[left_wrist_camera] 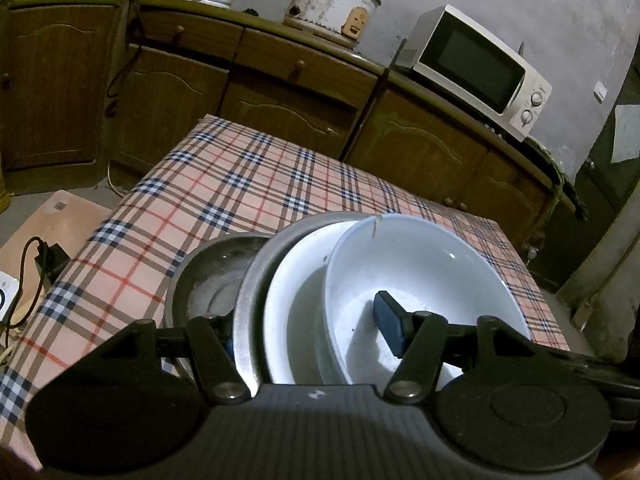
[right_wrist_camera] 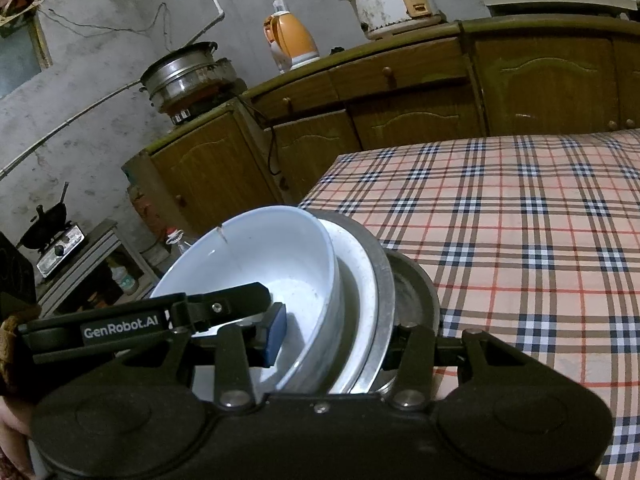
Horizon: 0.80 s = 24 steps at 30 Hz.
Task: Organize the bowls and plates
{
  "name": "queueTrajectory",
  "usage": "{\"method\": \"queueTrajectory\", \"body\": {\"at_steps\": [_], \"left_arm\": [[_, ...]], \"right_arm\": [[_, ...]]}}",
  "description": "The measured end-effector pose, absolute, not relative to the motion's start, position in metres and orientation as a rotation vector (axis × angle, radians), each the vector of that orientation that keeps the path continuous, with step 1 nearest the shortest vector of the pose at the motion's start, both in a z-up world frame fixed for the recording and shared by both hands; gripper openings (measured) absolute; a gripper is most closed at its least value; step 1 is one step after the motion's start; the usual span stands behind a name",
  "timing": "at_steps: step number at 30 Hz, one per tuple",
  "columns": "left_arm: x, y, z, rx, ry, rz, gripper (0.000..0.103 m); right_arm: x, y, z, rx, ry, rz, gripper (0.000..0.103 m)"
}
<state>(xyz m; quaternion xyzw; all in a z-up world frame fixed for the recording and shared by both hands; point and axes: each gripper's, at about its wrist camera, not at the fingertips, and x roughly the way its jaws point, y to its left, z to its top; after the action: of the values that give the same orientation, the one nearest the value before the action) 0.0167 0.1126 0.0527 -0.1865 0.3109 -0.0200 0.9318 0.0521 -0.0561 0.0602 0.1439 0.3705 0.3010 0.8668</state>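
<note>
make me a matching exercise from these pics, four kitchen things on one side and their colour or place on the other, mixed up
Things:
1. kettle
2. microwave
3. white bowl
4. tablecloth

Descriptions:
A. checked pattern
B. orange
C. nested in the stack of dishes, a blue pad inside it
D. on the counter, two knobs at its side

Pairs: 1-B, 2-D, 3-C, 4-A

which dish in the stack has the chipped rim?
The innermost white bowl: a crack runs down from its rim. The white plate and metal dishes show none.
</note>
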Motion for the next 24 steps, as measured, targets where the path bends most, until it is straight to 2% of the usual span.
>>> {"method": "queueTrajectory", "body": {"at_steps": [24], "left_arm": [[0.031,0.13,0.046,-0.345,0.64,-0.098,0.063]], "right_arm": [[0.06,-0.036,0.052,0.314,0.775,0.583,0.055]]}}
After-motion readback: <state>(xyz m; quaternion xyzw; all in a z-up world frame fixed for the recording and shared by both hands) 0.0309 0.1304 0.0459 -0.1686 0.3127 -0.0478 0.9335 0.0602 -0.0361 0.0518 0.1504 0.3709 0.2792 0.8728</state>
